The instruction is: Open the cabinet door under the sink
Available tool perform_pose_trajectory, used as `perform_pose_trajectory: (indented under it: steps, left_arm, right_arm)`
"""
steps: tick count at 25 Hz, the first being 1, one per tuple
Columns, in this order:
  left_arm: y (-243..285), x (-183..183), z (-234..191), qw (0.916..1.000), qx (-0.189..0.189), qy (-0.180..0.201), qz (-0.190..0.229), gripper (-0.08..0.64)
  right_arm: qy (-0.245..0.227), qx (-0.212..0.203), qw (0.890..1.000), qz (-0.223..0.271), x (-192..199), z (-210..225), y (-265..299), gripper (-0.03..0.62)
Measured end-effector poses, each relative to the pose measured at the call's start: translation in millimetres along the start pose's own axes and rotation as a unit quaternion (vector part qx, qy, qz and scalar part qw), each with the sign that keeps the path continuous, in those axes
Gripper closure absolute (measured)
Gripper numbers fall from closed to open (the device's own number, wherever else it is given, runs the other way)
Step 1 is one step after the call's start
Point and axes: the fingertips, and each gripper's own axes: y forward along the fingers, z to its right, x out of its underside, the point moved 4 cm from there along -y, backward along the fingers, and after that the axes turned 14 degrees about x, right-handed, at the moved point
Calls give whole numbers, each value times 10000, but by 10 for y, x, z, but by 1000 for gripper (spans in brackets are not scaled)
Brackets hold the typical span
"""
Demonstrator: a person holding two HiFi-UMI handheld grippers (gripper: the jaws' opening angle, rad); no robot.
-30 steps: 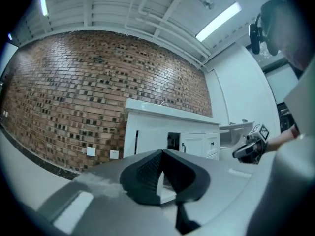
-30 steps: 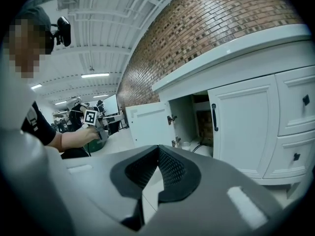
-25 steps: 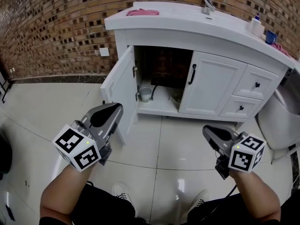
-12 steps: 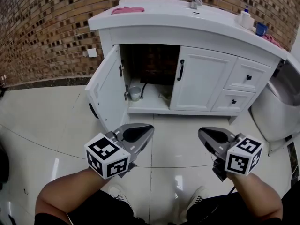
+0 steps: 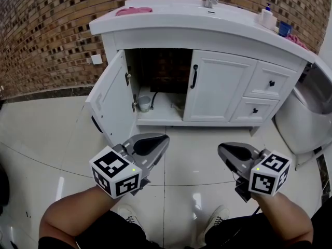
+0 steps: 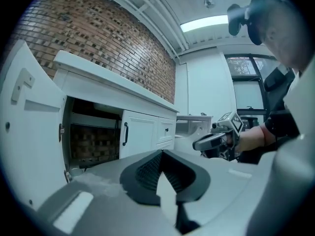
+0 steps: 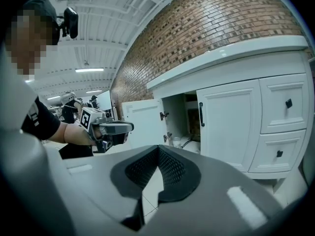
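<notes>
Evidently the opening step is done: the cabinet door [image 5: 106,104] stands swung wide at centre left. The left gripper [image 5: 162,140] and right gripper [image 5: 223,150] hover low in the frame, well apart from it, jaws pressed together and empty. Likely only a retreat remains.

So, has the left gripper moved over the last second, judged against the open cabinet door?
Yes. The left gripper overlapped the free edge of the open cabinet door in the head view; now it sits clear of that door, further right and nearer the person.
</notes>
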Motion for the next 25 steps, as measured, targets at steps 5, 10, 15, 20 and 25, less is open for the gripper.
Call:
perform_pose_trajectory:
  steps: [5, 10, 15, 20, 25]
  left_arm:
    - [-36, 34, -31, 9999, -103, -34, -49, 554]
    - [-79, -8, -57, 9998, -182, -18, 26, 554]
    - [-97, -11, -54, 9998, -188, -29, 46, 554]
    - [-105, -11, -66, 9998, -201, -44, 42, 554]
    - [-118, -12, -79, 9997, -225, -54, 54, 554]
  right_arm:
    - [22, -64, 9999, -136, 67, -28, 59, 586]
    - [-28, -111, 9999, -94, 38, -79, 62, 586]
    - [-75, -82, 9999, -103, 40, -96, 73, 586]
    - [-81, -91, 9999, -36, 14, -103, 72, 586]
    - [-68, -100, 9999, 14, -9, -109, 70, 586]
